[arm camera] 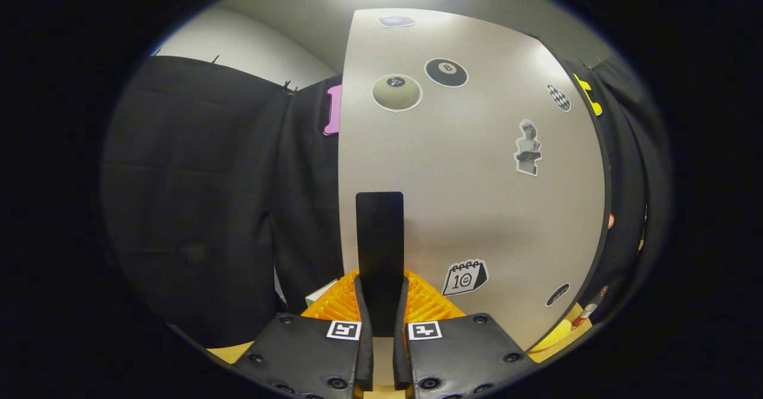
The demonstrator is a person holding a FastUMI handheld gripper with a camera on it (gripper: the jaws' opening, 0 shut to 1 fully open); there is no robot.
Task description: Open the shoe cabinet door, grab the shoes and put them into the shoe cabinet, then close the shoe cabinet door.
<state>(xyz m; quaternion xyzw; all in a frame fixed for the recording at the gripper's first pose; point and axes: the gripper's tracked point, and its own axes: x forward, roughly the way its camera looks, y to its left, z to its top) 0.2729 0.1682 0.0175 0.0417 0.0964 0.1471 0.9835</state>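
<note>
The shoe cabinet door [477, 196] is a pale panel with several stickers, and it stands directly ahead of me. A black upright handle [380, 232] sits near the door's left edge. My gripper [381, 285] is shut on the lower part of this handle, one finger pressing on each side. The door's left edge stands out against the black cloth wall [208, 196] behind it. I cannot tell how far the door is swung.
Past the door's lower right edge lie a yellow object [551, 336] and a thin red-tipped item [590, 309] on a tan surface [229, 351]. A white wall [238, 44] rises above the cloth at the back left.
</note>
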